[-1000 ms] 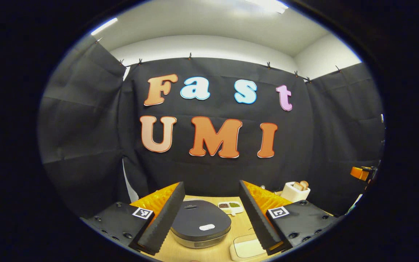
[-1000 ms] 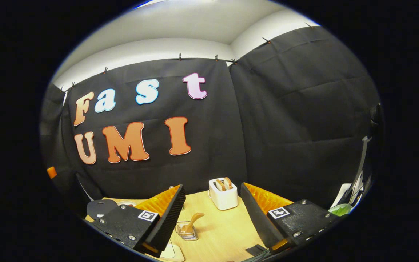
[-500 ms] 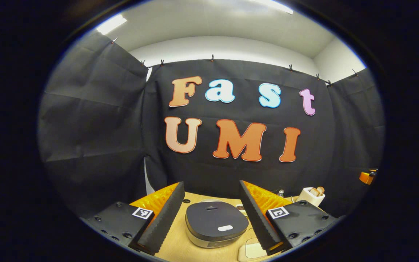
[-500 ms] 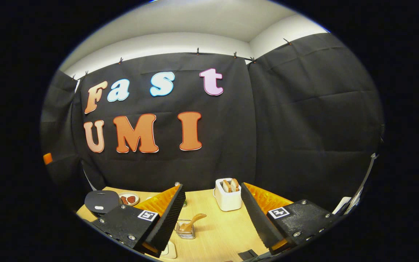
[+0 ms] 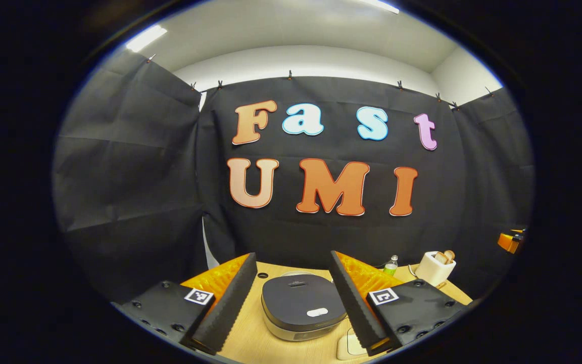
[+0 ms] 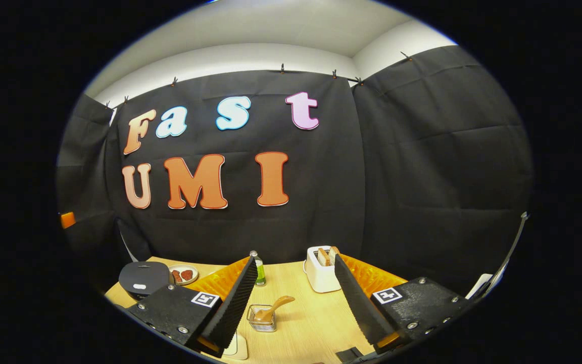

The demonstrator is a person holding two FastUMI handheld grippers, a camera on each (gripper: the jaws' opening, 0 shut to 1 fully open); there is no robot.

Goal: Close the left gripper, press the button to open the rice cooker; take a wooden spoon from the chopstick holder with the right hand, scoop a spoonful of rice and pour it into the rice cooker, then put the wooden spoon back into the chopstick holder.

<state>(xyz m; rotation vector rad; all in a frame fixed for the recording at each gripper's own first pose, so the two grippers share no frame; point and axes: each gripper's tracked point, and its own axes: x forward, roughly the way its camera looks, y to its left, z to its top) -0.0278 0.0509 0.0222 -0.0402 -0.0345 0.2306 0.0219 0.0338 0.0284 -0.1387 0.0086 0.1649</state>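
The rice cooker (image 5: 303,313) sits shut on the table (image 5: 250,344), its pale button (image 5: 317,312) toward the camera. The left tongs (image 5: 291,303) hover released above it; first they must clench, then press. Well right of the cooker, the wooden spoon (image 6: 272,308) leans in the chopstick holder (image 6: 262,319), handle up-right, between the released right tongs (image 6: 296,303).

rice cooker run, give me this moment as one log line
stage: pre-press | left gripper: open, rice cooker ahead, lid shut | right gripper: open, wooden spoon in chopstick holder
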